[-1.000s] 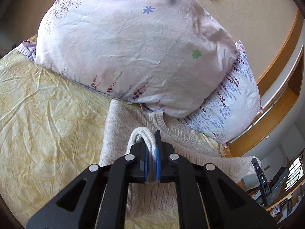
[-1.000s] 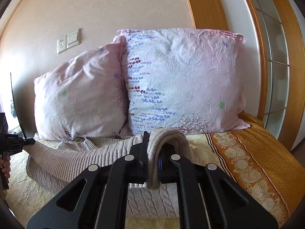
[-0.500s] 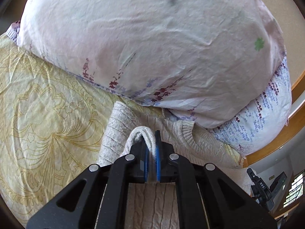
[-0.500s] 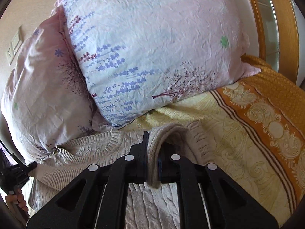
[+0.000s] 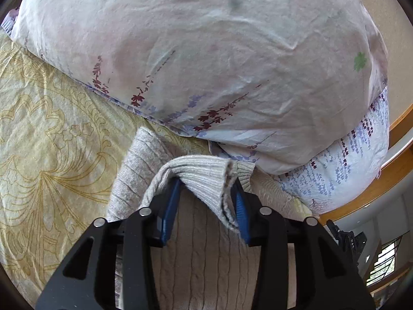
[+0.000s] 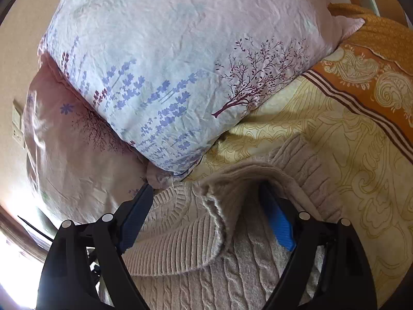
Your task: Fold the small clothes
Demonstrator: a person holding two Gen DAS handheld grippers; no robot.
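Left wrist view: beige sweater folded on bed.
Both hand-held grippers, left and right, have just spread, hem draped loosely between.

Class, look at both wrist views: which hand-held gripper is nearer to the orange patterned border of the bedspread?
Right. The right hand-held gripper stands open over the beige sweater, the orange border just beyond. The left hand-held gripper faces the pink pillow; no border shows there.

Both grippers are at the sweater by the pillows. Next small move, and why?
Probably back both grippers straight out. The left gripper and right gripper have just been opening; the sweater edge lies slack between each pair of blue pads, no longer pinched, folded over near the pillows. Pulling back slowly should keep the fold from dragging.
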